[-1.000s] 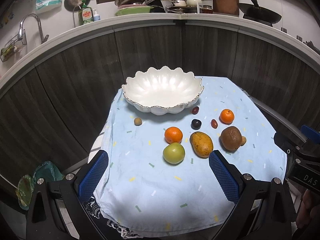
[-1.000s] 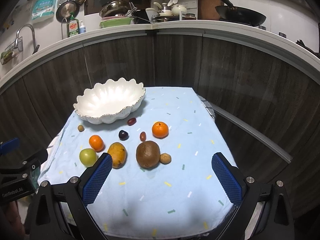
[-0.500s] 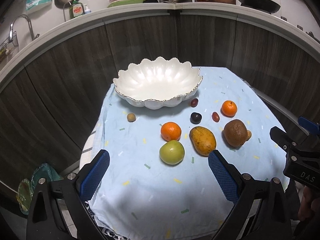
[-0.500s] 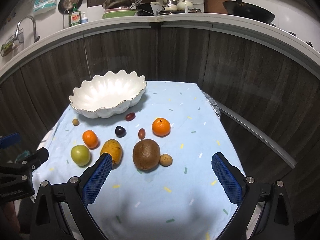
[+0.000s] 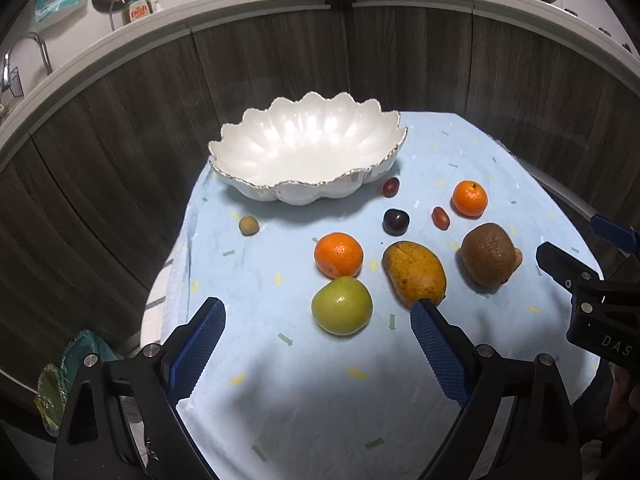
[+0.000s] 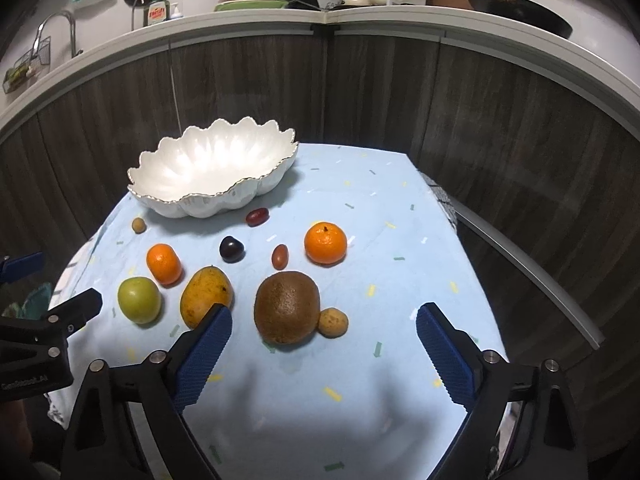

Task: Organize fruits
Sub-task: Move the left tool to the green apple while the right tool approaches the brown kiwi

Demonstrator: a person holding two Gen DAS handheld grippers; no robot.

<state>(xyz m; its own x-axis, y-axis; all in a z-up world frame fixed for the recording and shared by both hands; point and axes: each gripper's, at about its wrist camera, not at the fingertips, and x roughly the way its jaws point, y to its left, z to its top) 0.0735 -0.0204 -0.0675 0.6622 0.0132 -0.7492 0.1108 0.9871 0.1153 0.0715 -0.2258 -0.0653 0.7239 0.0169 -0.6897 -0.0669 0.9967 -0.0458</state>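
Observation:
A white scalloped bowl [image 5: 308, 152] stands empty at the back of a table with a light blue cloth [image 5: 304, 392]. In front of it lie a green apple [image 5: 341, 305], two oranges [image 5: 338, 254] [image 5: 469, 199], a mango [image 5: 414, 273], a brown kiwi [image 5: 488, 254], a dark plum [image 5: 396, 221], small red fruits [image 5: 391, 187] and a small tan fruit [image 5: 249, 225]. My left gripper [image 5: 318, 320] is open, just short of the apple. My right gripper [image 6: 324, 328] is open, just short of the kiwi [image 6: 287, 307], with the mango [image 6: 205, 296] by its left finger.
Dark wooden cabinet fronts [image 6: 380, 92] curve behind the table. The counter above holds dishes, a pan [image 6: 520, 8] and a sink tap [image 6: 56, 28]. A small tan fruit [image 6: 333, 322] touches the kiwi. The other gripper shows at each view's edge [image 5: 592, 304].
Both grippers have moved forward and lower toward the fruits, which now look larger and closer. The jaws have stayed open. No fruit has moved.

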